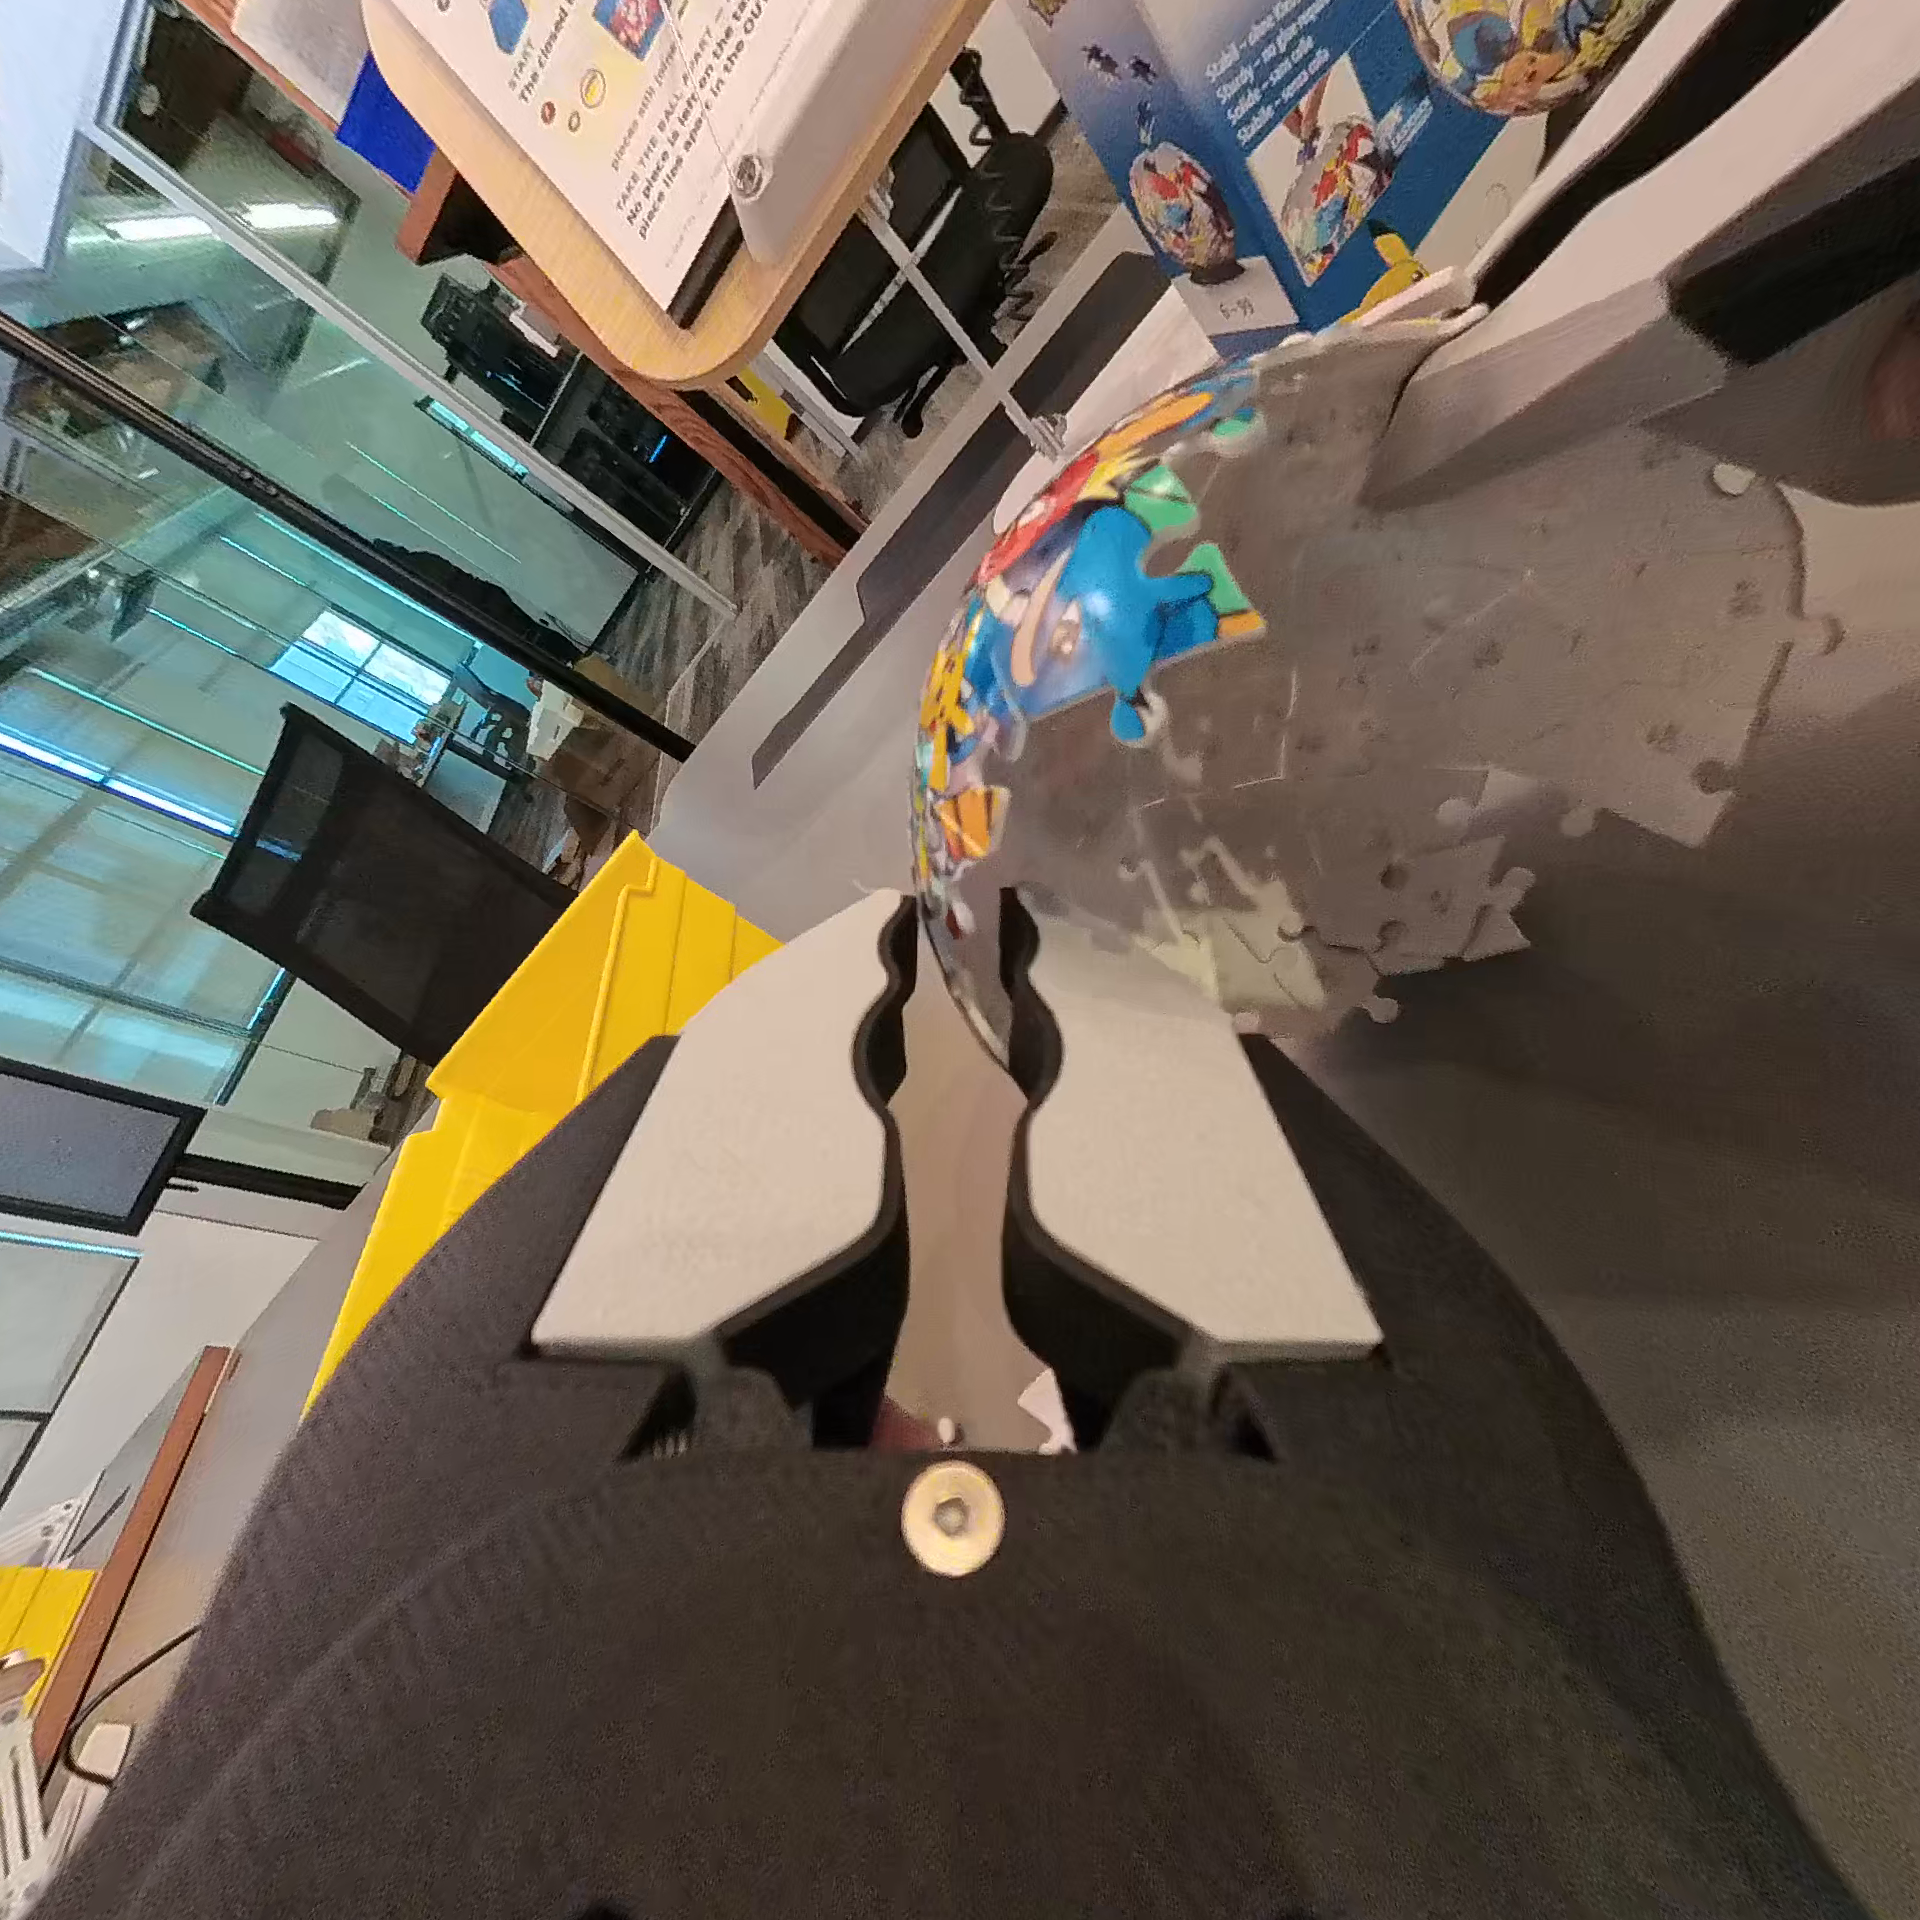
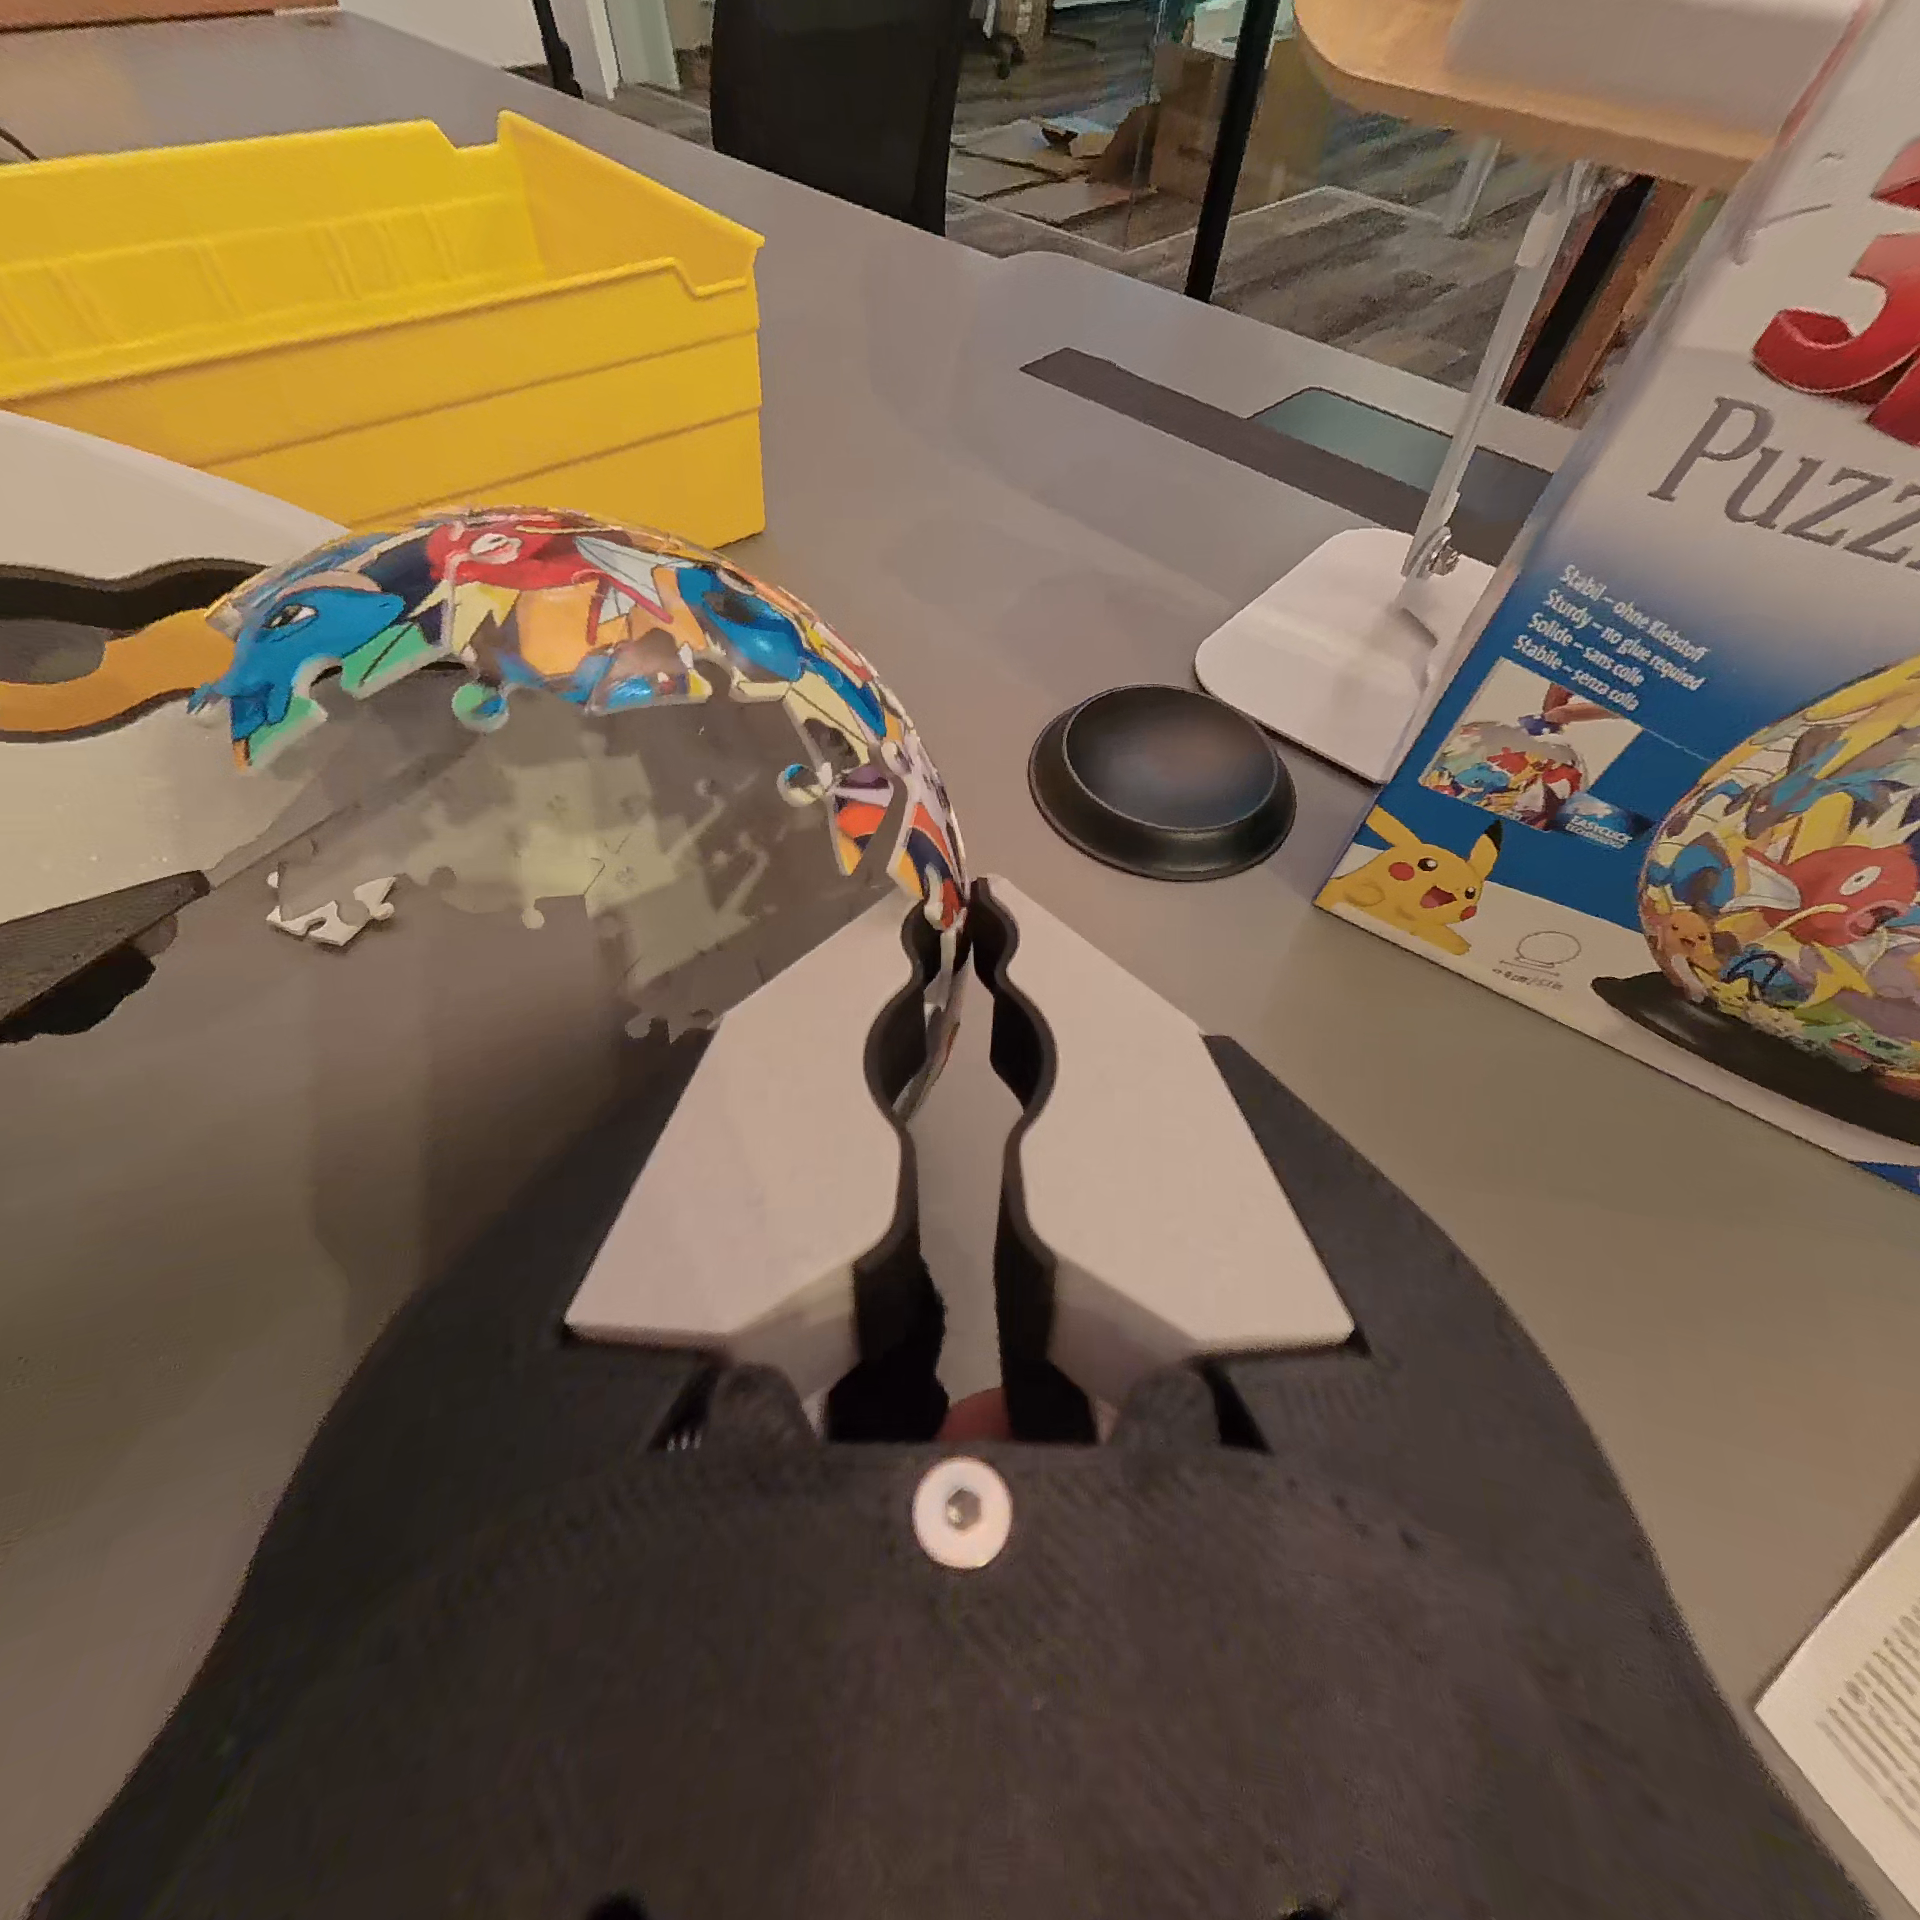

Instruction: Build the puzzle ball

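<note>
We pinched the half-built puzzle ball (image 2: 623, 644) in both hand-held grippers, left (image 1: 961, 925) and right (image 2: 951, 920) (rim edges), beside the lettered puzzle box (image 2: 1662, 727) on the surface (image 2: 1039, 468).

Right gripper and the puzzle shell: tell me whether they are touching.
Touching. The right wrist view shows the right gripper with its fingers closed on the rim of the half-built puzzle shell, whose edge runs between them.
</note>
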{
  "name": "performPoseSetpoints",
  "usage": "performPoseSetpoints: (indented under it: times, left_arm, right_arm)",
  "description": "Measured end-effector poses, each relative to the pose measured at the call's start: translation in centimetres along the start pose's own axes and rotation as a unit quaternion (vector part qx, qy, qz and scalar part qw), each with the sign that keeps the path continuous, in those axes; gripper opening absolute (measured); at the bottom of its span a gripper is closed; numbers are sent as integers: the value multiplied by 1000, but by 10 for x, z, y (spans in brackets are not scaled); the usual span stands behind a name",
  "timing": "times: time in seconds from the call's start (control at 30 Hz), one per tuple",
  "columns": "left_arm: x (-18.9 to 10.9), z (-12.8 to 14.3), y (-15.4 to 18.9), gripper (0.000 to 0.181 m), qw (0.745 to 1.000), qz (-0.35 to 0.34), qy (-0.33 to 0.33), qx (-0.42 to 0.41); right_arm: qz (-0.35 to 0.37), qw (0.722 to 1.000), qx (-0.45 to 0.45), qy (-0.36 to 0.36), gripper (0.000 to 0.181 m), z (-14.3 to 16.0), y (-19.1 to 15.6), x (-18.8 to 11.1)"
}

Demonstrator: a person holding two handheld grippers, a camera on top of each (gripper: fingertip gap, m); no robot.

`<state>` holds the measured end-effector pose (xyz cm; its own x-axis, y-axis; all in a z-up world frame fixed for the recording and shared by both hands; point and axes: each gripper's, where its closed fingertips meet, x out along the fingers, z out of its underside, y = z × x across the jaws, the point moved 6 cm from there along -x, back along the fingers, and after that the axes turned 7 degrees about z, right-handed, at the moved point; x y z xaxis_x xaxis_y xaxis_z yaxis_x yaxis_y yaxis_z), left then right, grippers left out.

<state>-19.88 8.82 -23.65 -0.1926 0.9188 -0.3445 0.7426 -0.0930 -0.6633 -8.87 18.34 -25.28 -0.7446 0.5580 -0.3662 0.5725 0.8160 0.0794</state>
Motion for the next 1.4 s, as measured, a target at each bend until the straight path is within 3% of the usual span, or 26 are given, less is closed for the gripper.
performPoseSetpoints:
  times: [0.27, 0.43, 0.73, 0.9, 1.03, 1.13, 1.2, 1.27, 1.37, 1.4]
  left_arm:
    - [-17, 1, 0, 42, 999, 42, 3, -9]
    - [-40, 9, -9, 54, 992, 98, 17, -84]
    - [-50, 21, -44, 75, 931, 262, 103, -230]
    - [-50, 24, -41, 75, 891, 343, 124, -270]
    - [-58, 35, -31, 60, 868, 397, 74, -290]
    - [-84, 34, -7, 46, 848, 463, 41, -255]
    - [-99, 23, 18, 46, 854, 471, 38, -219]
    - [-98, 12, 41, 48, 893, 414, 20, -173]
    - [-87, -10, 71, 67, 933, 337, -12, -124]
    - [-84, -19, 81, 70, 936, 335, 1, -112]
  right_arm:
    - [-13, 999, 32, 11, 1, 5, 4, 7]
    - [-39, 997, 62, 23, 1, 6, 6, 8]
    - [-112, 987, 103, 52, 1, 1, 3, 6]
    - [-140, 982, 103, 73, 1, -4, -3, 4]
    - [-141, 981, 106, 80, 1, -7, -5, 7]
    - [-139, 982, 104, 70, 1, -6, -6, 10]
    - [-131, 984, 103, 63, 1, -5, -6, 12]
    - [-126, 985, 101, 58, 1, -4, -6, 12]
    - [-122, 987, 89, 55, 1, -4, -8, 13]
    - [-118, 988, 85, 55, 1, -4, -9, 13]
